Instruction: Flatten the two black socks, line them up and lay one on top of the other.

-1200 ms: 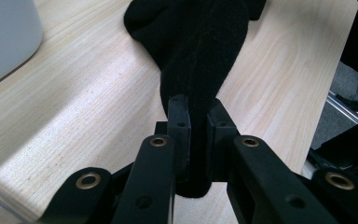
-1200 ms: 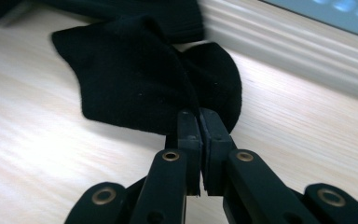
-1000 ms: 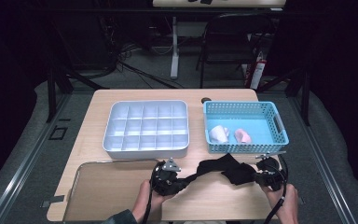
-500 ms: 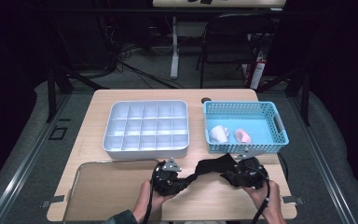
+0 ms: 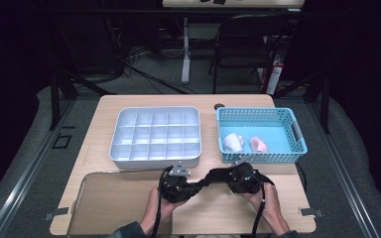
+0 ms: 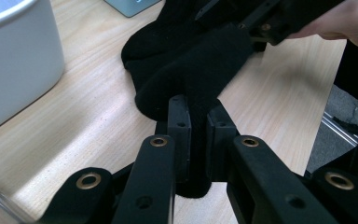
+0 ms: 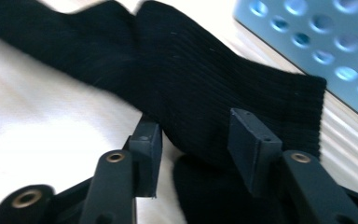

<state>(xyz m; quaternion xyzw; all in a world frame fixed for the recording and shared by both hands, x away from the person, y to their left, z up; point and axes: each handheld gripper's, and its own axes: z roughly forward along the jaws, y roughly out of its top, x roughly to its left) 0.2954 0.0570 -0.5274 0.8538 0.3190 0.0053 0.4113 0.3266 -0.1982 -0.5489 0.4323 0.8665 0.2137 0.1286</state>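
Note:
A black sock (image 5: 212, 177) lies along the table's front, stretched between my two grippers. My left gripper (image 5: 187, 188) is shut on one end of it; in the left gripper view its pads (image 6: 181, 122) pinch the sock (image 6: 191, 70) tight. My right gripper (image 5: 229, 176) is at the sock's other end, just before the blue basket. Its jaws have just been opening. In the right gripper view they stand apart around the ribbed cuff (image 7: 205, 84), which lies between them without the pads (image 7: 249, 140) pressing on it. The left gripper view also has the right gripper (image 6: 270, 18) at the top.
A white compartment tray (image 5: 155, 158) sits at mid table. To its right, a blue basket (image 5: 261, 157) holds a white item (image 5: 232, 142) and a pink item (image 5: 258, 144). A clear flat tray (image 5: 114, 203) lies at the front left. A small dark hole (image 5: 219, 106) is near the far edge.
My right hand has slid left along the table's front toward the left gripper, and the sock between them has bunched shorter. The left hand has stayed put.

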